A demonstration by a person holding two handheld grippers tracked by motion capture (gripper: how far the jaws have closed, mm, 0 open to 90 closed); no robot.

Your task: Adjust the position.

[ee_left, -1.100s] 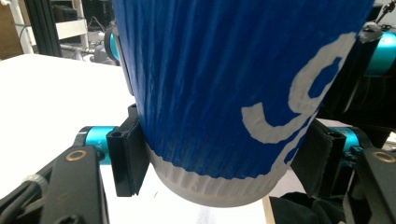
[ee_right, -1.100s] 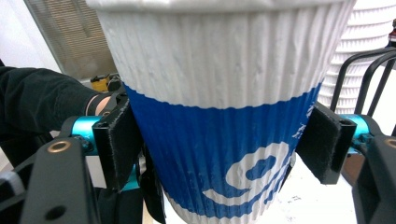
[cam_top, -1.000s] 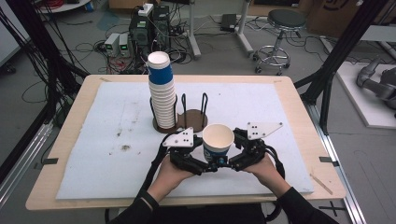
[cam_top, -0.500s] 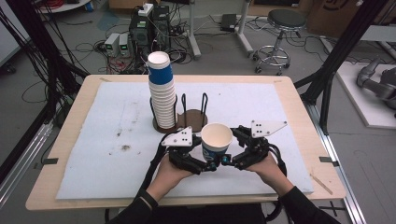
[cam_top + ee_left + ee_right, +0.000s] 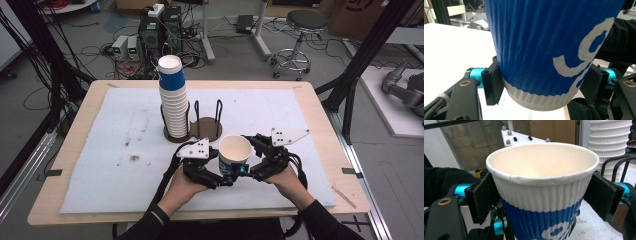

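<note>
Left gripper view: hand-held gripper [image 5: 541, 87] clamping cup [image 5: 544, 45]

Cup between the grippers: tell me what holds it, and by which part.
Left gripper clamps the cup near its base; right gripper's jaws flank its rim, having just been opening, apparently not pressing.

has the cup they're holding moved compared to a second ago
No. The cup sits at the same spot in front of the wire rack in the high view, held by the left gripper.
</note>
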